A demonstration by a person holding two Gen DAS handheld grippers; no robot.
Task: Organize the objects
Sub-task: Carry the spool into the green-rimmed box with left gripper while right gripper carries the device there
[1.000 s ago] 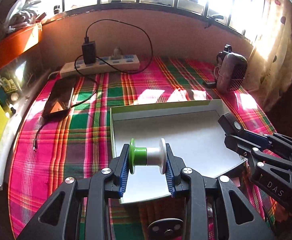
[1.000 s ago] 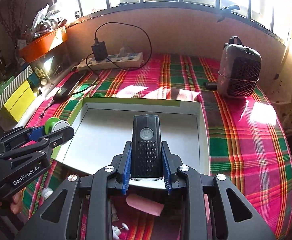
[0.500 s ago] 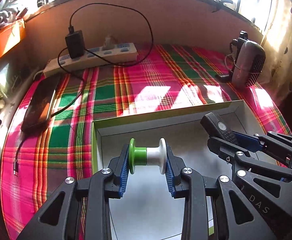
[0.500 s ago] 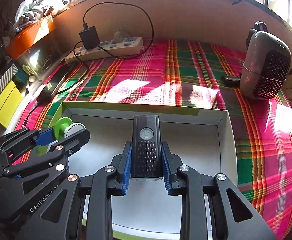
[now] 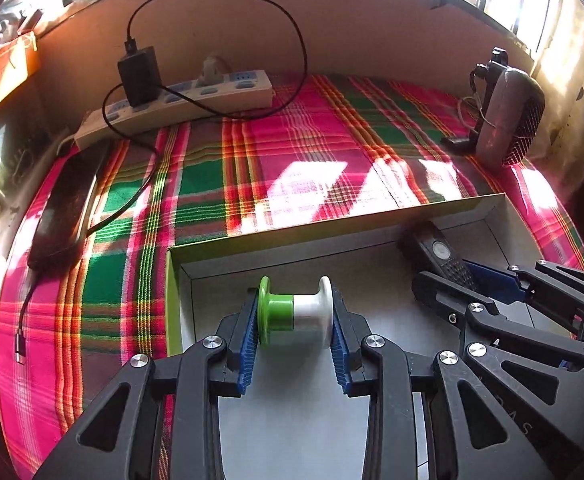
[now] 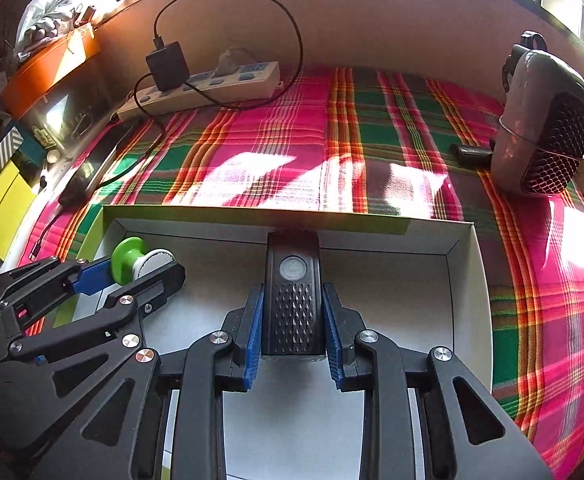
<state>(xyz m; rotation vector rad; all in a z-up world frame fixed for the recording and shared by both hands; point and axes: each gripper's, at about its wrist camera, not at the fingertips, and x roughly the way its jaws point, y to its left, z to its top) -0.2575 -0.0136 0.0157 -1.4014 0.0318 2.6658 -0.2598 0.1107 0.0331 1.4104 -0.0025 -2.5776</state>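
While both tongs reach over a shallow white tray (image 5: 376,236) at lower centre, the left tongs (image 5: 295,346) grip a green-and-white spool (image 5: 295,311) above the tray's left end. The right tongs (image 6: 292,334) clamp a black flashlight (image 6: 293,292) whose tip meets the far wall. Beyond, on the plaid tabletop (image 6: 292,148): a power strip (image 5: 187,100) upper left, a phone (image 5: 65,208) at left, a small grey heater (image 6: 544,120) upper right.

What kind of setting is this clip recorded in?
Probably a home, at a table by a window: a plaid cloth, a power strip with a charger plugged in, and a charging phone.
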